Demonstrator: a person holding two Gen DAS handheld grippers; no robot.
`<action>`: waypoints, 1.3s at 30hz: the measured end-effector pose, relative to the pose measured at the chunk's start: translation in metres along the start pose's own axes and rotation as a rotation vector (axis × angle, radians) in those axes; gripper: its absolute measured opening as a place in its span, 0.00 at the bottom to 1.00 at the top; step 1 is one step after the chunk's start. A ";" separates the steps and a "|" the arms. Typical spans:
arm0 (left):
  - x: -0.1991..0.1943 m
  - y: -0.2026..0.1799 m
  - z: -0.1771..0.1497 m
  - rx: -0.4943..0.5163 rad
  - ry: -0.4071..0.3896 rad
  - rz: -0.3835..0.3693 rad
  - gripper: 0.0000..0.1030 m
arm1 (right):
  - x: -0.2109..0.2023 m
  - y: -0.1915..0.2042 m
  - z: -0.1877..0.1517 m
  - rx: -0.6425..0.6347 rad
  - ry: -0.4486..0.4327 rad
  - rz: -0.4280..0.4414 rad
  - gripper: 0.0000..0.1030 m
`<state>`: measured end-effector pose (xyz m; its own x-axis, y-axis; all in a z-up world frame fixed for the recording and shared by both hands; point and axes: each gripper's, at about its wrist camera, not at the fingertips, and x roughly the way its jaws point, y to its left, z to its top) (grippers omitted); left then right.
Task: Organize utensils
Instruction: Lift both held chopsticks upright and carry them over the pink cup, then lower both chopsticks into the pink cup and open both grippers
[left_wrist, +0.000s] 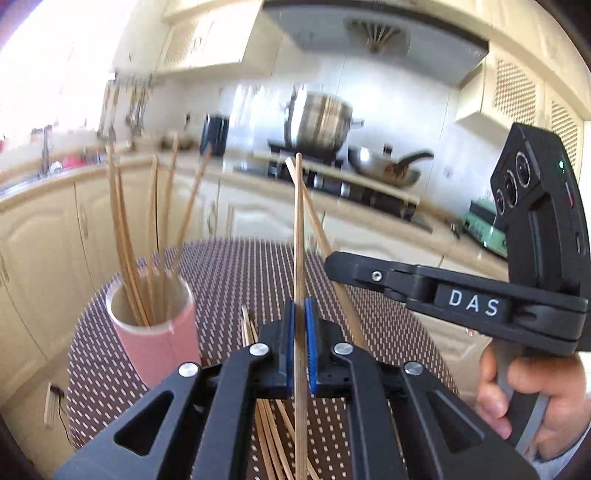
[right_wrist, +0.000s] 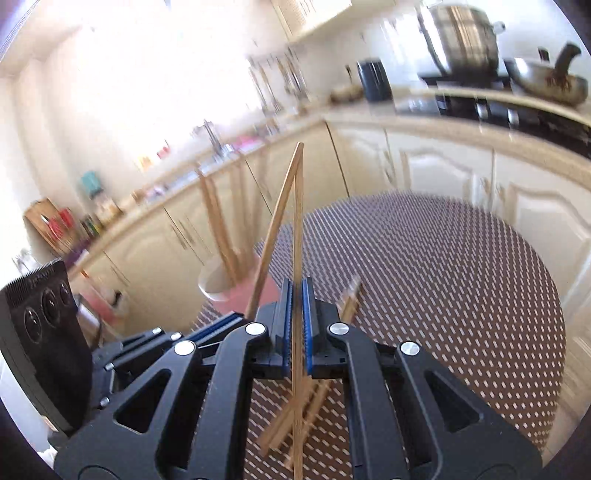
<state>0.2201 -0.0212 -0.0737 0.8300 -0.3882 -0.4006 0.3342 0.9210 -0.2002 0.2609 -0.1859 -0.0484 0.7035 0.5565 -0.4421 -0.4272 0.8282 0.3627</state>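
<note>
Above the round surface (left_wrist: 229, 273) with its brown, white-dashed woven cover, the left tool (left_wrist: 300, 343) is clamped on one thin bamboo chopstick (left_wrist: 299, 229), which stands nearly upright between its blue pads. The right tool (right_wrist: 297, 321) is likewise pressed shut on a second thin bamboo chopstick (right_wrist: 297, 236), also close to upright, and in both views the two sticks' upper tips nearly meet, forming a narrow peak. In the left wrist view the right tool (left_wrist: 332, 264) reaches in from the right side, with a hand (left_wrist: 532, 398) wrapped around its handle. In the right wrist view the left tool (right_wrist: 221, 323) shows at the lower left, its chopstick (right_wrist: 275, 236) leaning toward the other.

Near the surface's left edge stands a pink cylindrical cup with a cream inside (left_wrist: 155, 332), holding several bamboo chopsticks (left_wrist: 147, 236) that fan outward. A loose pile of bamboo chopsticks (right_wrist: 314, 398) lies flat on the surface beneath the tools, towards the near edge, partly hidden by them.

Behind, blurred, a cream kitchen counter (left_wrist: 369, 206) carries a steel stockpot (left_wrist: 319, 122) and a wok with a dark handle (left_wrist: 384, 166) on a stove.
</note>
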 end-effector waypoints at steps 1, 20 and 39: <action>-0.007 0.001 0.004 0.002 -0.034 -0.002 0.06 | -0.002 0.006 0.003 -0.005 -0.030 0.019 0.06; -0.046 0.079 0.048 -0.078 -0.437 0.149 0.06 | 0.056 0.065 0.049 -0.089 -0.362 0.111 0.06; 0.008 0.112 0.032 -0.109 -0.409 0.211 0.06 | 0.104 0.057 0.046 -0.129 -0.389 0.116 0.06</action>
<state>0.2790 0.0802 -0.0710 0.9899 -0.1280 -0.0617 0.1085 0.9612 -0.2536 0.3360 -0.0835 -0.0363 0.7979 0.6004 -0.0531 -0.5664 0.7770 0.2748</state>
